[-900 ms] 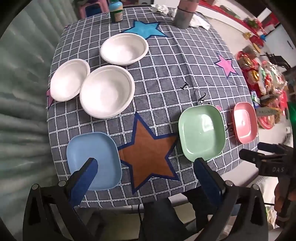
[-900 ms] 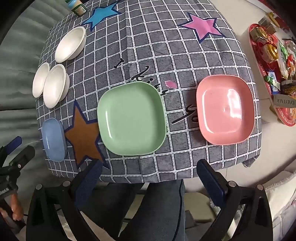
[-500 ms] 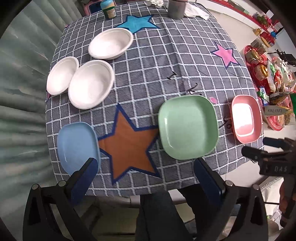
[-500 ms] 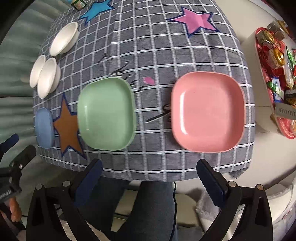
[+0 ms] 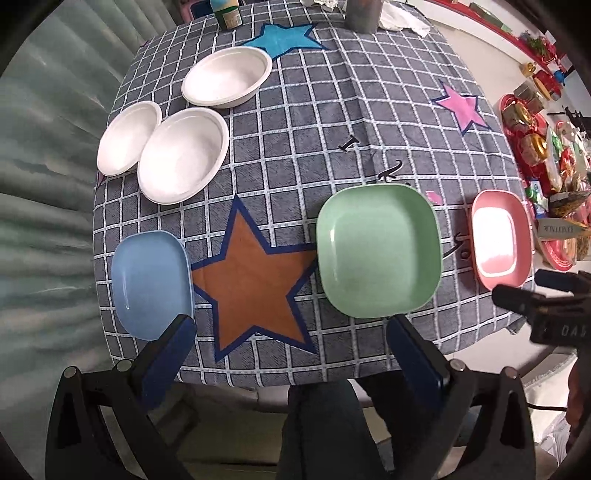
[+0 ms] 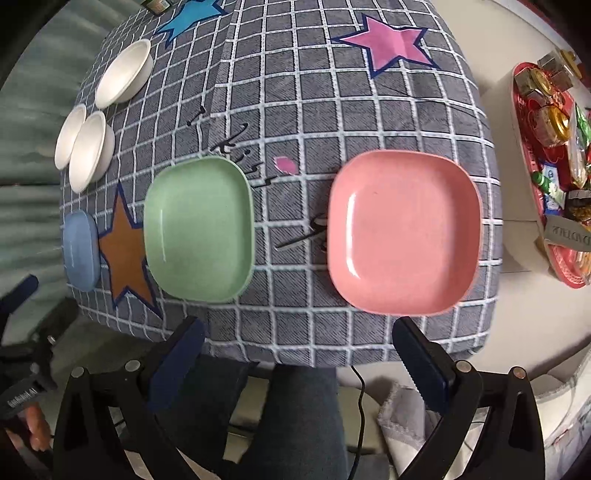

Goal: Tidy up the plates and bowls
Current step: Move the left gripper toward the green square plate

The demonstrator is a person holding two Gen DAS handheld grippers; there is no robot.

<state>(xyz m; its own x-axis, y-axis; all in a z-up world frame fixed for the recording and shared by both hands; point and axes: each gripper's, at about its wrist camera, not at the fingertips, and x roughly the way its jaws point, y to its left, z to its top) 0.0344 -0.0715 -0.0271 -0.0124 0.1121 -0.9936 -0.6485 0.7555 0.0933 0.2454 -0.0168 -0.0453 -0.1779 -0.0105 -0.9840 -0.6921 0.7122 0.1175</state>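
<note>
Three square plates lie along the near edge of the checked tablecloth: a blue plate at left, a green plate in the middle, a pink plate at right. Three white bowls sit at the back left, two of them touching. My left gripper hangs open high above the near edge, between the blue and green plates, holding nothing. My right gripper is open and empty too, high above the near edge between the green plate and the pink one.
A small jar and a grey cup stand at the table's far edge. A red tray of snacks sits on a low stand to the right. A person's legs show below the near edge.
Both grippers have shifted to the right along the near edge, so the plates slid left in each view. The pink plate has come to the middle right of the right wrist view. Nothing on the table moved.
</note>
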